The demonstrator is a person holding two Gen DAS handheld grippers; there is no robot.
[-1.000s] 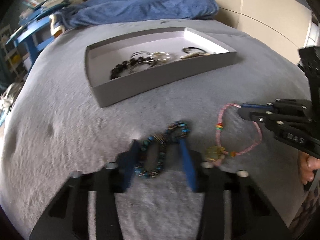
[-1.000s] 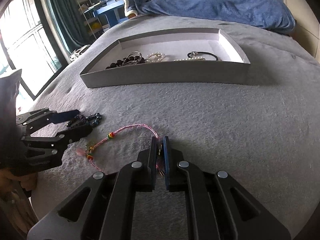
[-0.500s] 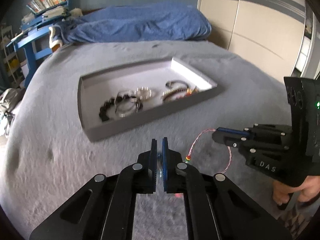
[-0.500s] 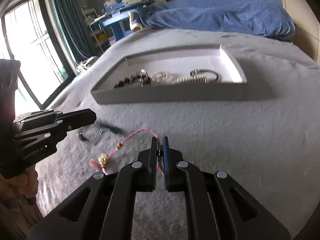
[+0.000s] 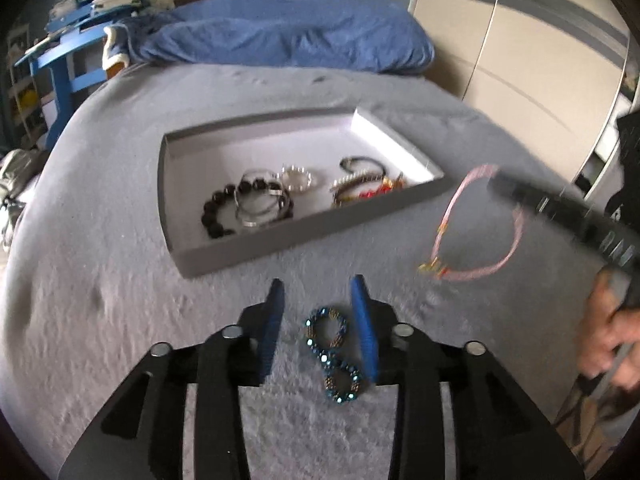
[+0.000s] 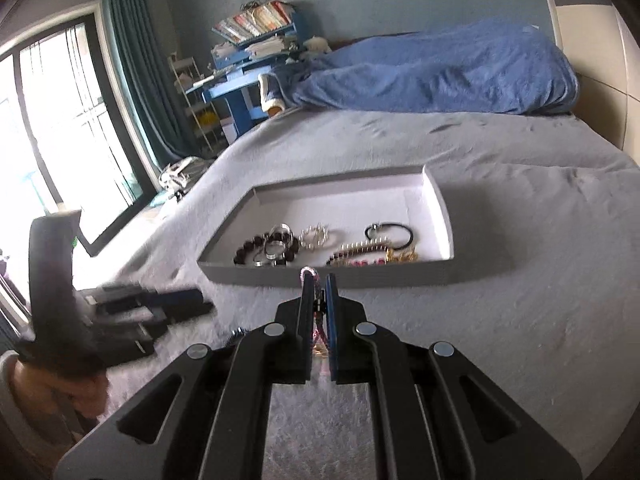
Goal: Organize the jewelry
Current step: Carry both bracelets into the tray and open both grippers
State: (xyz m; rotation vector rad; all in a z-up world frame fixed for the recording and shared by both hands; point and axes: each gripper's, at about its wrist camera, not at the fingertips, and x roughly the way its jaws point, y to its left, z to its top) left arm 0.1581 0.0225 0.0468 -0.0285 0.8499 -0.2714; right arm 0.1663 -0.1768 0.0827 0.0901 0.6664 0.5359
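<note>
A blue beaded bracelet (image 5: pixel 333 356), twisted into a figure eight, lies on the grey bedcover between the fingers of my left gripper (image 5: pixel 317 284). Those jaws are opening and the pads do not press on it. My right gripper (image 6: pixel 319 278) is shut on a pink cord bracelet (image 6: pixel 316 322). In the left wrist view that pink bracelet (image 5: pixel 516 240) hangs in a loop from the right gripper (image 5: pixel 498 180), lifted off the bed to the right of the tray. The grey tray (image 5: pixel 280 248) holds several bracelets, black, silver, pearl and gold-red.
The tray (image 6: pixel 360 276) lies mid-bed, just beyond my right fingertips. A blue duvet (image 6: pixel 440 76) is heaped at the bed's far end. A blue desk with books (image 6: pixel 248 60) and a window (image 6: pixel 60 140) stand to the left, wardrobe doors (image 5: pixel 520 60) to the right.
The left jaws, shut half a second ago, now stand apart with the blue bracelet lying between them. The right gripper has risen, carrying the pink bracelet off the bed toward the tray.
</note>
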